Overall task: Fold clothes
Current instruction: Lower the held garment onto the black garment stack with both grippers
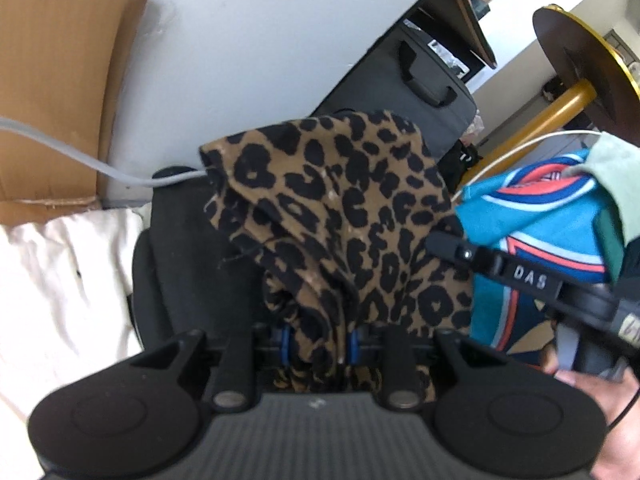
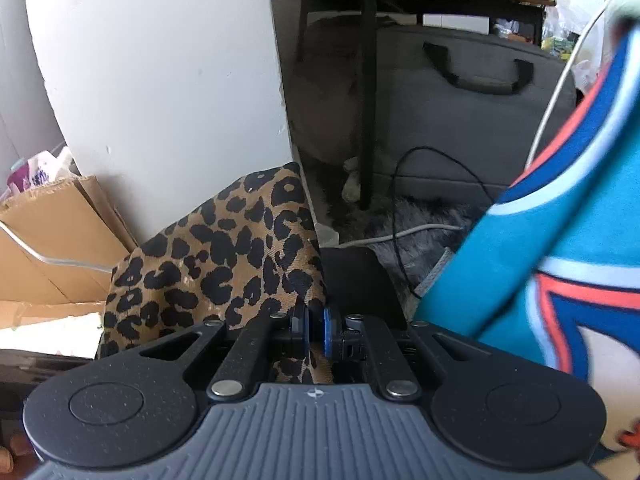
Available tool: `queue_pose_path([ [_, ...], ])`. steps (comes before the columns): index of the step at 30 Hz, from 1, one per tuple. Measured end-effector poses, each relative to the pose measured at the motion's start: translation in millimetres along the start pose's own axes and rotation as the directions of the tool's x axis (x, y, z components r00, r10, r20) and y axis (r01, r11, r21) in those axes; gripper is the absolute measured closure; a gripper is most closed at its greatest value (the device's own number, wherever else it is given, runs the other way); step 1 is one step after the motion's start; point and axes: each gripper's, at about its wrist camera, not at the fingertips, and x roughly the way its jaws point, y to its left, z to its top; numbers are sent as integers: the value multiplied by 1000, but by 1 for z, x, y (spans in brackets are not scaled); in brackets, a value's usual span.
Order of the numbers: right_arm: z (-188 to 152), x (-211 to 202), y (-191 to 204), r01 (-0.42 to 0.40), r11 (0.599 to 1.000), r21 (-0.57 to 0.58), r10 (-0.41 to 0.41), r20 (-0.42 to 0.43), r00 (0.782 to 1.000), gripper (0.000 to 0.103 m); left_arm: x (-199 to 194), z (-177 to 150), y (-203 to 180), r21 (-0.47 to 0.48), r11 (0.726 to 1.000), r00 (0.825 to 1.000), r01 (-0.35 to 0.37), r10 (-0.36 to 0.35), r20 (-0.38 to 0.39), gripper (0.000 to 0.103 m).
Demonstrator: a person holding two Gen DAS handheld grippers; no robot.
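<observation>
Plainly, white letters "DAS" show on my right gripper [image 1: 440, 246] in the left wrist view. My left gripper [image 1: 320, 342] is closed on a bunched fold of the leopard-print garment [image 1: 340, 216], which rises forward from its blue pads [image 1: 286, 340] over a black chair [image 1: 188, 248]. My right gripper [image 2: 316, 330] pinches the same garment's [image 2: 224, 264] edge; the cloth slopes up leftward. A teal patterned cloth [image 2: 560, 240] hangs right.

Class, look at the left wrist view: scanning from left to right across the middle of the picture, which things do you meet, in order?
Cardboard sheet → grey cable → leopard-print garment held in the left gripper → right gripper → teal, blue and orange garment.
</observation>
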Motion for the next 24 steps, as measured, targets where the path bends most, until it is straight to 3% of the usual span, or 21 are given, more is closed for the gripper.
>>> queue_pose_path([
  [9,-11,32,-5,-1,1000,-3,1,21,1000,91,28,9,22,6,996,996,-86,86,-13,76],
  [15,-16,16,-23,30,999,41,-32,52,998,90,35,12,40,-23,995,995,-102,102,-9,74],
  [16,-20,10,-26,21,999,48,-24,61,998,90,36,12,39,-1,994,994,-108,108,-12,70],
  [19,-41,-4,-29,-6,999,49,2,81,997,90,28,16,36,43,979,980,-199,199,-8,40],
  [20,-48,-7,-32,-16,998,60,11,80,997,90,23,18,37,48,973,974,-226,226,4,37],
  [24,-74,-14,-34,-48,995,91,42,73,996,90,1,29,35,83,967,971,-240,238,38,49],
])
